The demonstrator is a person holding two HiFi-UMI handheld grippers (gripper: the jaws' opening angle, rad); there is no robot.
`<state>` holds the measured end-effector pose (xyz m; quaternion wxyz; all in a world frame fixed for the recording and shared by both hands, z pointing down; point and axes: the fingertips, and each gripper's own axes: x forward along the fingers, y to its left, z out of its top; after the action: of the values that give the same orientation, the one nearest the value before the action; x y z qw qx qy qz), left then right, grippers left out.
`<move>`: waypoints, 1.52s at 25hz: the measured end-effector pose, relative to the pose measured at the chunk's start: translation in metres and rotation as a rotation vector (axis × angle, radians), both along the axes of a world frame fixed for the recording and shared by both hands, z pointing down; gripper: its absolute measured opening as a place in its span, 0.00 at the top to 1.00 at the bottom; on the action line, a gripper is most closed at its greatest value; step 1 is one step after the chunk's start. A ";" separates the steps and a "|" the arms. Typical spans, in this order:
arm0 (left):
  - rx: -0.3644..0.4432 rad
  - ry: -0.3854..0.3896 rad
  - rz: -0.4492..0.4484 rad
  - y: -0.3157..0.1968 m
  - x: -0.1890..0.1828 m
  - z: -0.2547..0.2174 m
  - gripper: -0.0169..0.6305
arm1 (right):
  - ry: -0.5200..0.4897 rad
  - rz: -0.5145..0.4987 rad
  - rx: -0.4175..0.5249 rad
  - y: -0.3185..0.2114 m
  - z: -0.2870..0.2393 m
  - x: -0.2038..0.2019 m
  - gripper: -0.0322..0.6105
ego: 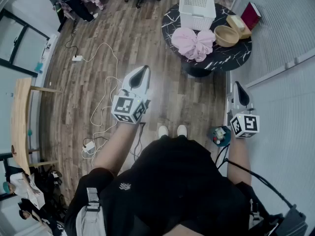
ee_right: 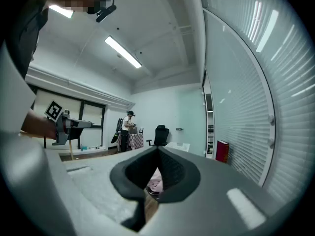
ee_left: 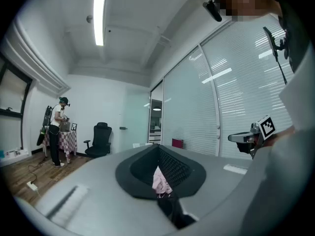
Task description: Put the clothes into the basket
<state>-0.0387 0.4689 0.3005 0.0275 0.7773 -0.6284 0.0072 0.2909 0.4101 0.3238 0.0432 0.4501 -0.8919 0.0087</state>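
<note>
Left tongs (ego: 142, 70) and right tongs (ego: 238, 85), together and empty, hang well short of clothes (ego: 193, 42) beside basket (ego: 197, 6); reaching likely comes next.

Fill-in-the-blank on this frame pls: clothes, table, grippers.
The ___ clothes lie on the round table.
Beside them stands a white ___.
A wooden ___ sits just right of the clothes.
The left gripper and right gripper both have ___ jaws.
Missing: pink; basket; bowl; shut.

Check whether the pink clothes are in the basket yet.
Out: pink clothes lie heaped on the black table beside the white basket.
</note>
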 end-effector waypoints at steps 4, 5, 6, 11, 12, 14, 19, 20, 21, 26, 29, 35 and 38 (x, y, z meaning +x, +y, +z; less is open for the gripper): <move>-0.026 0.006 0.000 -0.002 0.004 0.017 0.96 | -0.011 0.000 -0.009 -0.005 0.004 0.000 0.95; -0.027 0.008 -0.001 -0.003 0.004 0.018 0.96 | -0.010 0.000 -0.011 -0.006 0.006 0.001 0.95; -0.027 0.009 0.000 -0.004 0.005 0.019 0.96 | -0.009 0.000 -0.015 -0.008 0.007 0.001 0.95; -0.019 0.005 0.003 -0.017 0.011 0.015 0.96 | -0.008 -0.006 -0.024 -0.018 0.011 0.005 0.95; -0.019 0.005 0.001 -0.019 0.012 0.015 0.96 | -0.011 -0.011 -0.026 -0.020 0.012 0.005 0.95; -0.018 0.003 -0.004 -0.022 0.016 0.013 0.96 | -0.027 -0.026 -0.026 -0.023 0.012 0.006 0.95; -0.016 -0.015 -0.032 -0.026 0.024 0.010 0.96 | -0.065 -0.065 -0.018 -0.035 0.012 0.012 0.95; -0.017 -0.019 -0.040 -0.027 0.025 0.010 0.96 | -0.065 -0.074 -0.022 -0.038 0.014 0.012 0.95; -0.020 -0.024 -0.045 -0.028 0.026 0.012 0.96 | -0.064 -0.082 -0.030 -0.041 0.017 0.012 0.95; -0.018 -0.045 -0.047 -0.040 0.037 0.015 0.96 | -0.061 -0.123 -0.066 -0.058 0.039 0.009 0.95; -0.014 -0.046 -0.056 -0.049 0.032 0.018 0.96 | -0.060 -0.141 -0.081 -0.069 0.046 0.000 0.95; -0.013 -0.043 -0.071 -0.080 -0.002 0.025 0.96 | -0.052 -0.136 -0.065 -0.106 0.041 -0.027 0.95; -0.029 -0.033 -0.049 -0.107 -0.016 0.034 0.96 | -0.048 -0.117 -0.043 -0.123 0.034 -0.038 0.95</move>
<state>-0.0547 0.3619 0.3340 0.0285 0.7611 -0.6474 0.0284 0.2526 0.2868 0.3578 0.0319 0.3961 -0.9170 0.0361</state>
